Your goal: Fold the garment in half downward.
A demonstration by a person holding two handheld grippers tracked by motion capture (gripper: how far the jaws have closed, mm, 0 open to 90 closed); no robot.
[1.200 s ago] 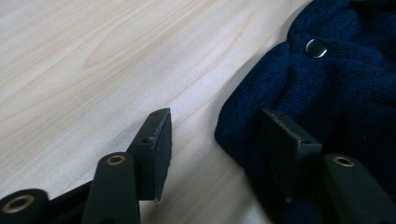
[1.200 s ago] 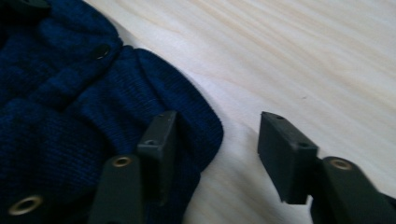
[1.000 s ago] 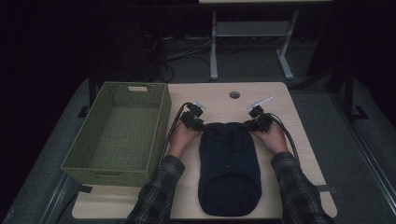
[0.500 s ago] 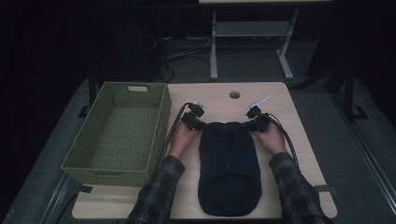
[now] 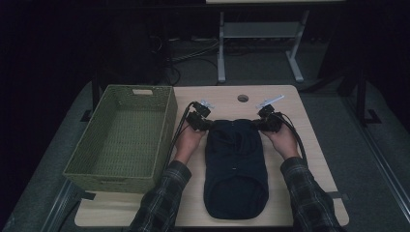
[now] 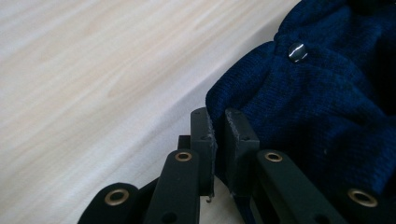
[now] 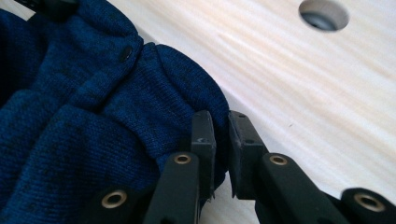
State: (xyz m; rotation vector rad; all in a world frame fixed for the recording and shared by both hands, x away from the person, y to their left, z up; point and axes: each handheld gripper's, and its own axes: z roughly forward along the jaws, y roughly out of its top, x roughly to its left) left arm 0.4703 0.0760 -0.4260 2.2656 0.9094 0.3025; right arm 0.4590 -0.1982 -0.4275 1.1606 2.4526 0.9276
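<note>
A dark blue knitted garment (image 5: 235, 164) lies folded lengthwise on the wooden table (image 5: 227, 99), its far end between the two grippers. My left gripper (image 5: 205, 125) pinches the garment's far left corner (image 6: 224, 105); its jaws are closed on the knit edge. A small metal snap (image 6: 297, 50) shows on the fabric nearby. My right gripper (image 5: 259, 124) pinches the far right corner (image 7: 205, 105), jaws closed on the cloth, with a dark button (image 7: 126, 52) farther along. Both hands rest on the table beside the garment.
A green woven basket (image 5: 123, 135) stands to the left of the garment, against the table's left side. A round cable hole (image 5: 242, 98) sits in the table beyond the grippers. A metal stand (image 5: 258, 34) is on the floor behind.
Both grippers and the garment's far end have shifted slightly away from the person; the hold on the corners is unchanged.
</note>
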